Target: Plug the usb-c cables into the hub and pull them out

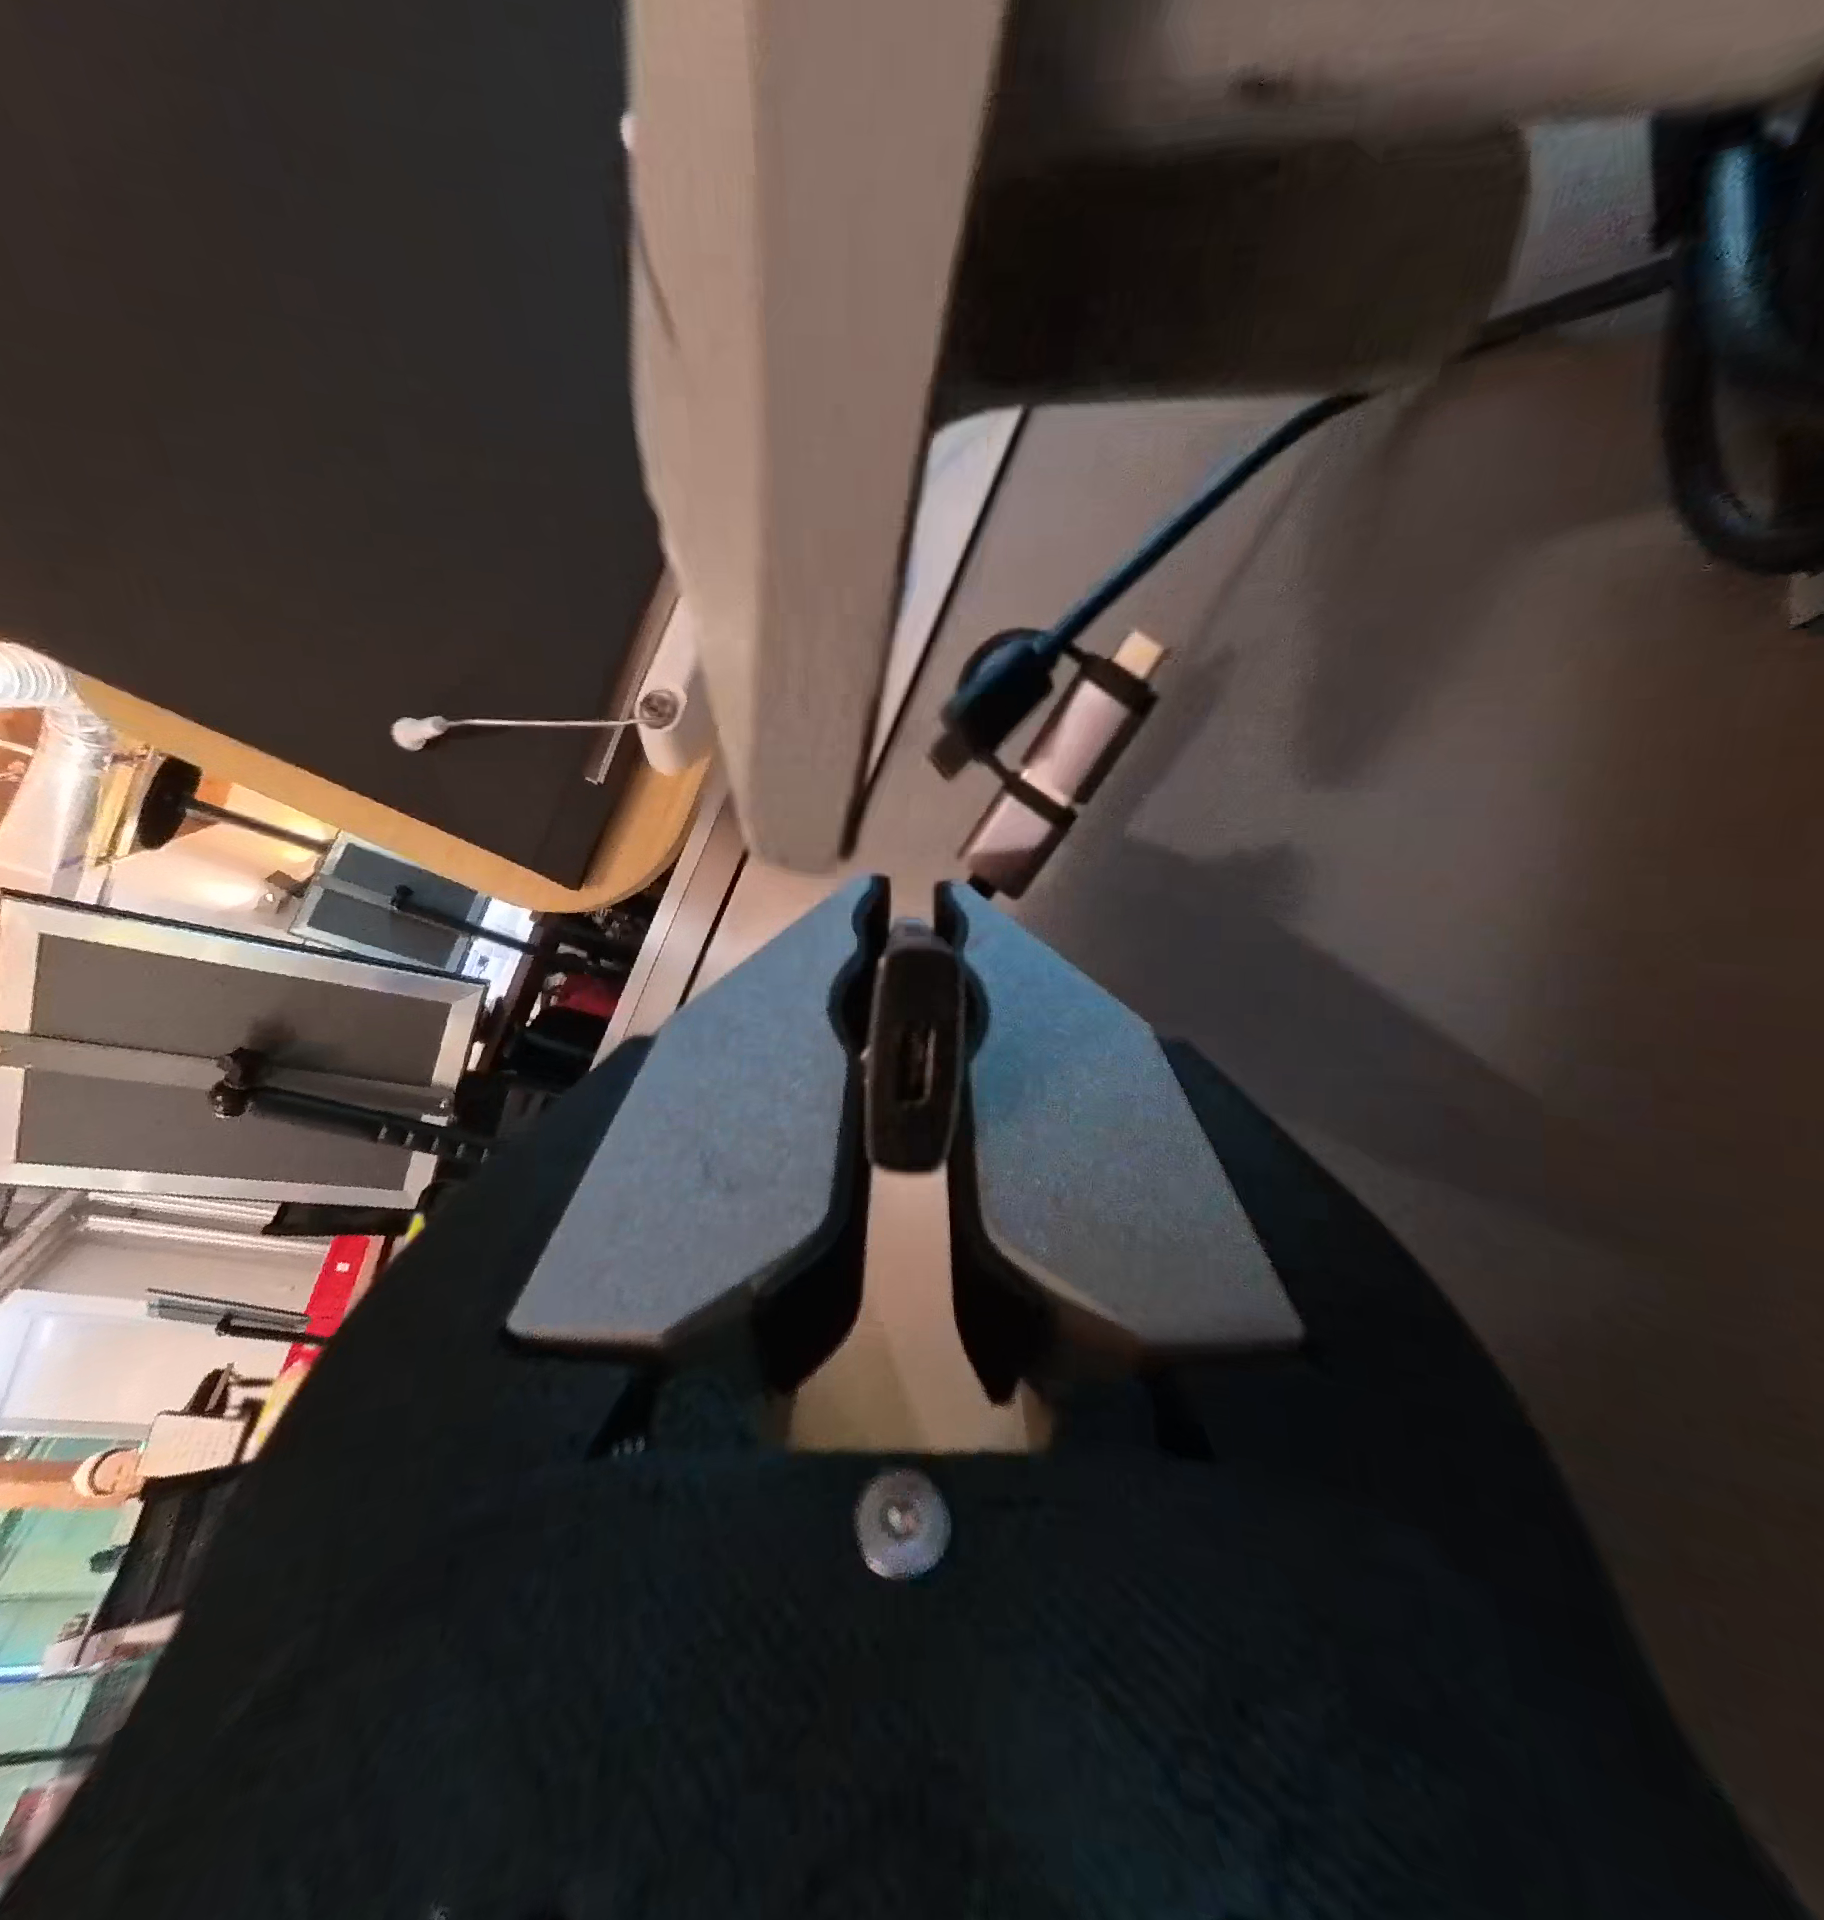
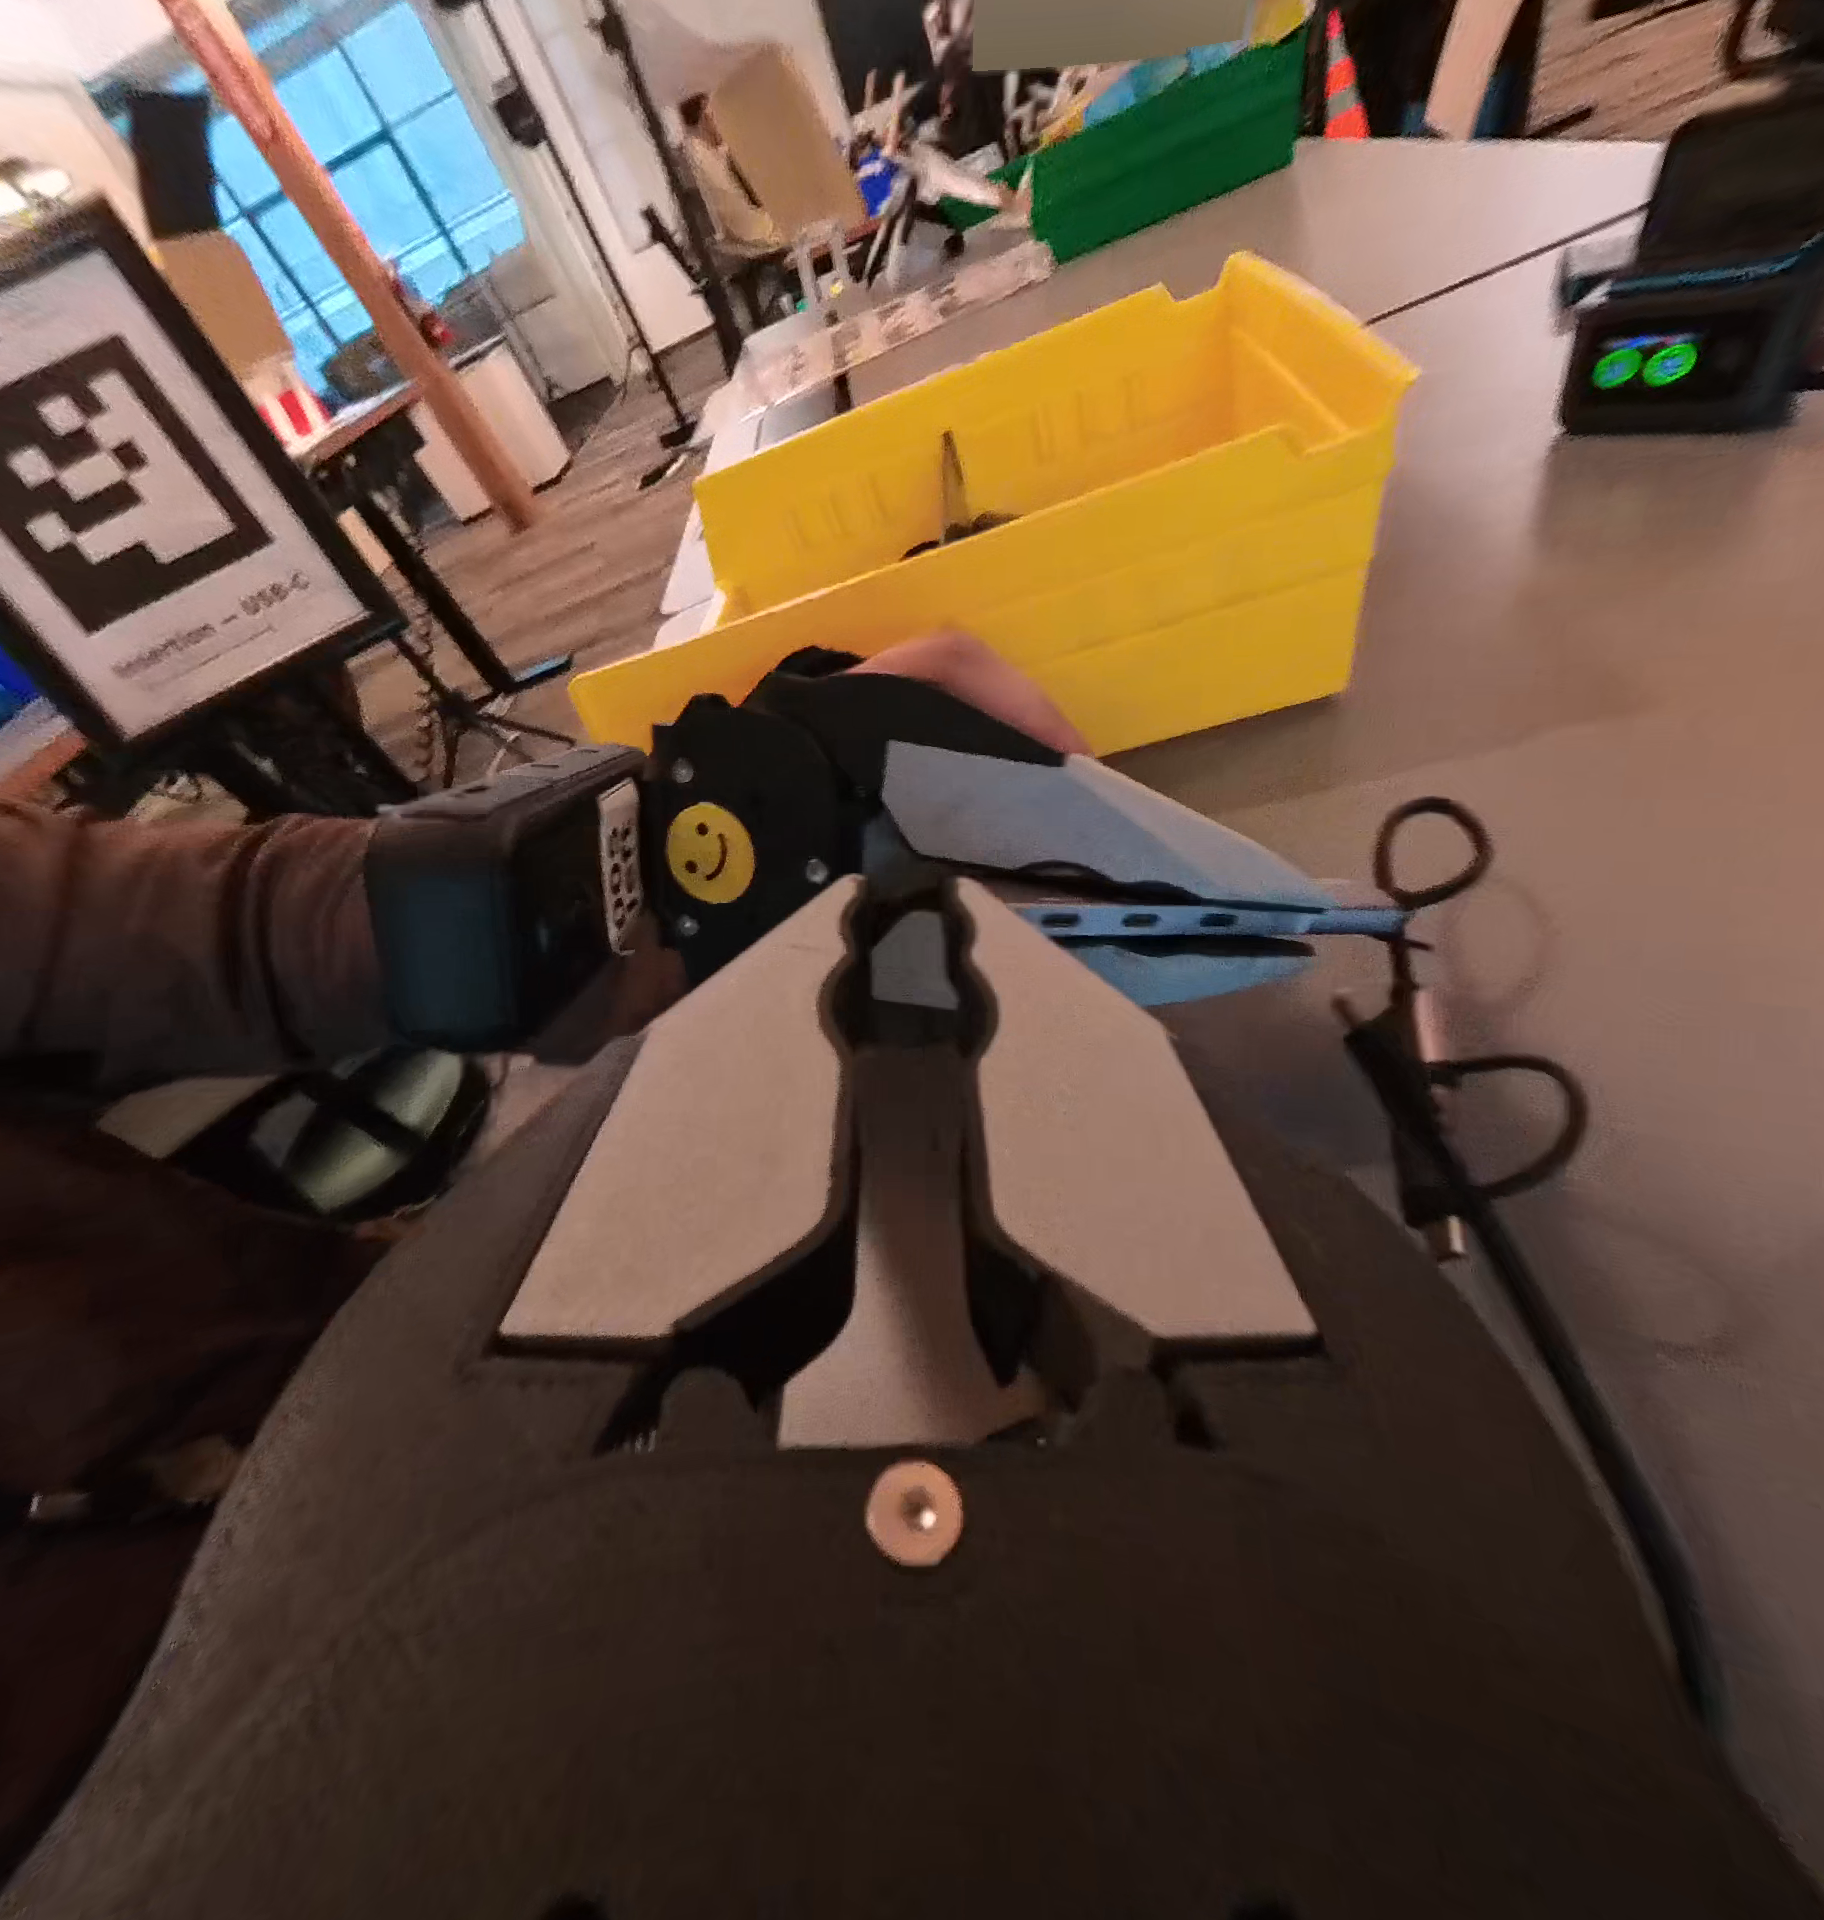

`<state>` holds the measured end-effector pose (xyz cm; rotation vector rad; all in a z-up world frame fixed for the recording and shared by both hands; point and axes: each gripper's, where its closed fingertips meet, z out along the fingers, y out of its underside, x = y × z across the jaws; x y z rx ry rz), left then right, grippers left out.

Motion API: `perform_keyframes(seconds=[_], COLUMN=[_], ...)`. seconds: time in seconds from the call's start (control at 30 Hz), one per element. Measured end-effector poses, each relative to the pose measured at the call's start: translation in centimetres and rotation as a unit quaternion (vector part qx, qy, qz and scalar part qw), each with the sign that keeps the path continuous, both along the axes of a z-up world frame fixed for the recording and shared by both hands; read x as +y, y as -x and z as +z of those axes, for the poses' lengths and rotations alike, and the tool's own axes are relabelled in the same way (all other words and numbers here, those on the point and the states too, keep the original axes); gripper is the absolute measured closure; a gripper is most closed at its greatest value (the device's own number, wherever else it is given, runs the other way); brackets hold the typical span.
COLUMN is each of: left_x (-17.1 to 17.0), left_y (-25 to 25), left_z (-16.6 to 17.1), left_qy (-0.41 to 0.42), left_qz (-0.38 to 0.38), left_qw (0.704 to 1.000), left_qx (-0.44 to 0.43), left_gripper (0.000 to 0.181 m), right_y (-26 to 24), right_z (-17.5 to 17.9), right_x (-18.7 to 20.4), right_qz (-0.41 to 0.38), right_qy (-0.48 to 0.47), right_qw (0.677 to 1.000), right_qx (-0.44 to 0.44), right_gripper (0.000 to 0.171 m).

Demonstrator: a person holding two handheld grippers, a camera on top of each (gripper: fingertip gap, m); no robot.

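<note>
My left gripper [image 1: 910,894] is shut on the dark grey hub [image 1: 913,1049], seen end-on with a port facing me. In the right wrist view the left gripper [image 2: 1313,935] holds the thin hub [image 2: 1136,921] level above the table, its row of ports showing. My right gripper [image 2: 908,899] is just in front of the left one's base, its jaws almost together, with nothing clearly held. Its pale finger [image 1: 783,468] looms at the top of the left wrist view. The black usb-c cable with several plugs [image 2: 1407,1101] lies on the table, and also shows in the left wrist view [image 1: 1053,748].
A yellow bin [image 2: 1095,582] stands on the grey table [image 2: 1666,727] behind the grippers. A black device with green lights [image 2: 1697,353] sits far right. A framed marker sign [image 2: 108,499] stands off the table's left edge. A person's sleeve [image 2: 160,914] reaches in from the left. The tips of one gripper are about 9 cm away from the tips of the other.
</note>
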<state>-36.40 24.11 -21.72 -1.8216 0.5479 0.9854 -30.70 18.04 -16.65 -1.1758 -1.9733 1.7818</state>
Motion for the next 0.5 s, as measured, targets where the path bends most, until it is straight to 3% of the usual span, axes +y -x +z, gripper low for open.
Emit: perform_keyframes(seconds=[0.07,0.27,0.5], left_x=[-0.1,-0.2,-0.2], left_y=[-0.1,-1.0,-1.9], left_z=[0.5,1.9,2.1], left_qy=[-0.016,-0.048,-0.055], left_qz=[-0.005,-0.030,-0.054], left_qw=[1.000,0.998,0.997], left_qx=[-0.011,0.010,0.008], left_gripper=[0.175,0.175,0.175], right_y=[0.3,-0.1,1.0], right_z=[0.7,2.7,-0.3], right_x=[1.3,5.0,8.1], right_qz=[-0.028,-0.063,-0.142], right_qy=[0.003,0.072,-0.039], right_qw=[0.999,0.995,0.989], right_qx=[0.014,0.034,-0.004], right_gripper=[0.149,0.142,0.139])
